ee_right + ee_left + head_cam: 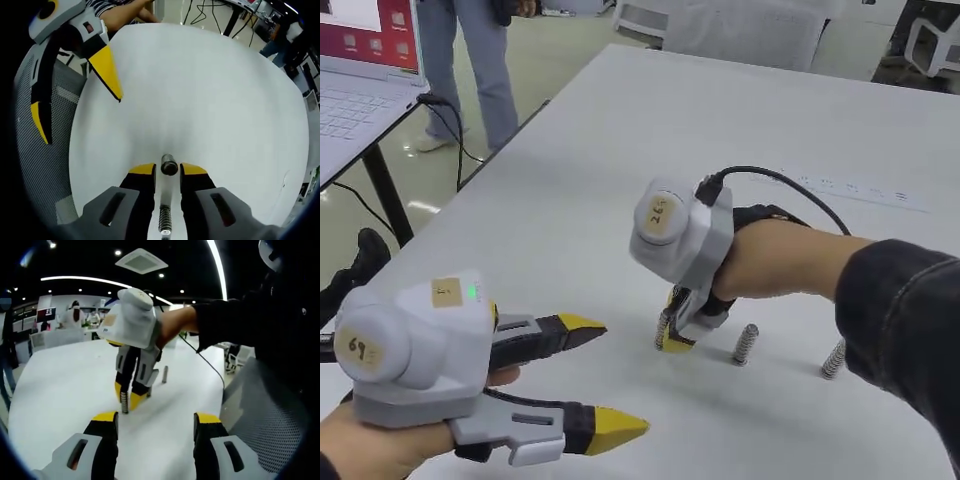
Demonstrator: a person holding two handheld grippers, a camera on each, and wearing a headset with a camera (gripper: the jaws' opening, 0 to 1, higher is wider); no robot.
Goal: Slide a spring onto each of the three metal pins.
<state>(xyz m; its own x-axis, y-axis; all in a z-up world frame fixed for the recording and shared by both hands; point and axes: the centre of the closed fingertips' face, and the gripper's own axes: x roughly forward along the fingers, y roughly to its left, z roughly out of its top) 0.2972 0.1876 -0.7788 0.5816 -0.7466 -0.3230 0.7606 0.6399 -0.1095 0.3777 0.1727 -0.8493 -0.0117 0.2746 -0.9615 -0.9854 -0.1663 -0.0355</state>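
**Counter.** The counter (600, 180) is a plain white matt slab. A flat white strip (860, 188) lies on it well beyond the right tongs.

**Left tongs.** The left tongs (598, 375) are spread wide, with nothing between the yellow tips. They hover low over the near counter edge and point toward the right tongs.

**Right tongs.** The right tongs (675, 340) point straight down, tips at the counter surface. In the right gripper view the tips stand close together around a spring (164, 217), which runs lengthwise between them and has a round metal end (169, 165) at tip level. Thin slivers of white show on either side, so actual pinching cannot be confirmed. A black cable (780, 180) leaves the top of the unit.

**Other springs.** A second spring (746, 343) stands upright just beside the right tongs, on the side away from the left tongs. A third spring (834, 358) stands farther out along the same line.

**Room.** An open laptop (360, 60) sits on a stand off the counter, beyond the left tongs. A person (470, 60) stands next to it on a pale floor. The left gripper view shows a dark ceiling with light strips (100, 279), a square vent (141, 261) and a mesh chair (260, 415).
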